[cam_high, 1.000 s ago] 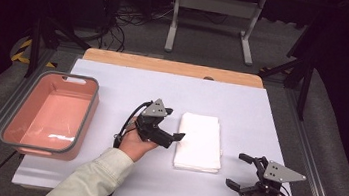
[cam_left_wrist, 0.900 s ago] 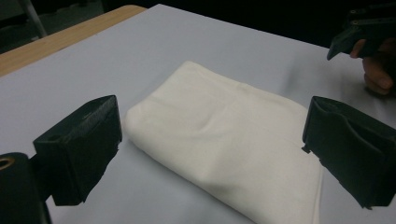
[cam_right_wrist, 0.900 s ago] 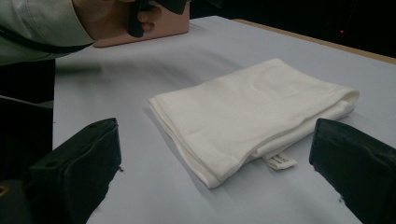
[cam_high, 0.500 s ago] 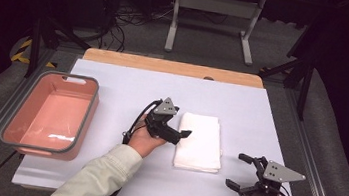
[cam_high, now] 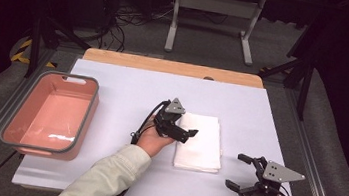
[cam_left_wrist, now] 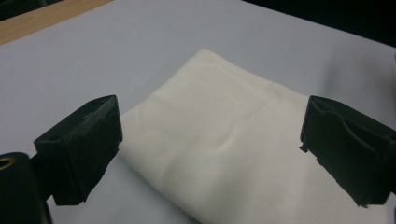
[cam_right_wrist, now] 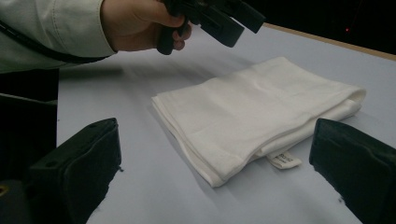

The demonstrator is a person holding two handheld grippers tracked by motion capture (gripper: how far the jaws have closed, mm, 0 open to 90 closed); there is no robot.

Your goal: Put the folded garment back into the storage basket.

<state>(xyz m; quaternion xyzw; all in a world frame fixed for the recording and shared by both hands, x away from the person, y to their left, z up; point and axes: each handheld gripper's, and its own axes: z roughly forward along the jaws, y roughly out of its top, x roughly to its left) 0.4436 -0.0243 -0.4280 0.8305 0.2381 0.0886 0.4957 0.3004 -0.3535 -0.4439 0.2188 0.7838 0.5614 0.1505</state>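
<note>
Folded white towel [cam_high: 199,142] is lying mid-surface [cam_high: 128,92]. Left gripper [cam_high: 184,131] is hovering over its left edge, jaws open. Right gripper [cam_high: 240,172] is sitting near the front right corner, jaws open.

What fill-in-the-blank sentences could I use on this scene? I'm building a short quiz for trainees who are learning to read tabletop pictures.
1. The folded towel is ____ in colour.
2. The left gripper hovers over the towel with its jaws ____.
3. The pink tub at the table's left edge holds ____.
4. In the right gripper view, a small ____ sticks out from the towel's near edge.

Missing words: white; open; nothing; label
</note>
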